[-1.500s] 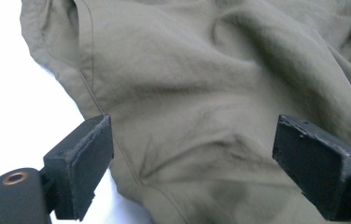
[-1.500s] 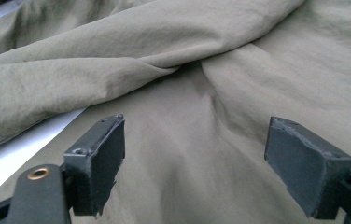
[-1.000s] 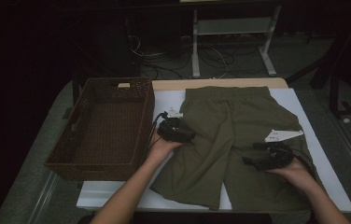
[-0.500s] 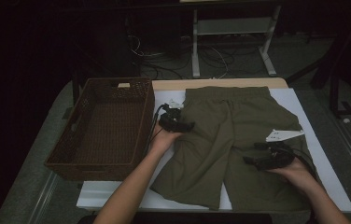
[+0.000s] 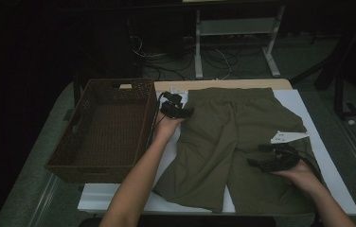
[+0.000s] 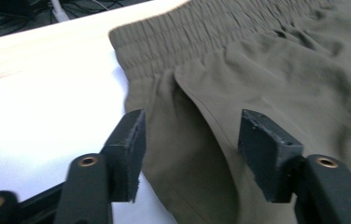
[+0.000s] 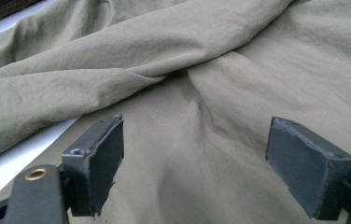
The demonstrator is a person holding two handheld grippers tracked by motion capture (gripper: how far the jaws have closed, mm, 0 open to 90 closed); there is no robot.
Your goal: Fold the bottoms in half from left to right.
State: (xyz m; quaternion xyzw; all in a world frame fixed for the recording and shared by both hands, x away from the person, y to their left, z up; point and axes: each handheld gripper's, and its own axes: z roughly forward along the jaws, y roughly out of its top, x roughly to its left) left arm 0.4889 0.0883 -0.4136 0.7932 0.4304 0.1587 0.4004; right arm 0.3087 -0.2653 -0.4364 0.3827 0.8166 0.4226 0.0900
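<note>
Right now both grippers are standing with jaws apart, nothing pinched. Left gripper (image 6: 185,154) is hovering at the upper left corner of the olive shorts (image 5: 242,142), jaws straddling the side seam just below the elastic waistband (image 6: 220,35); in the high view the left gripper (image 5: 176,108) is sitting at that corner, just beside the wicker basket (image 5: 100,132). Right gripper (image 7: 194,161) is pointing over loose fabric of the right leg, jaws wide; in the high view the right gripper (image 5: 273,160) is lying over that leg, near a white tag (image 5: 287,137).

Shorts are lying flat and spread on the white table (image 5: 330,142), waistband at the far edge, legs toward the person. Basket is looking empty.

Judging: grasp step is being set up, likely ahead of a fold. Next move is calling for the left jaws to drop and close on the waistband corner, the right on leg cloth, catching both layers.
</note>
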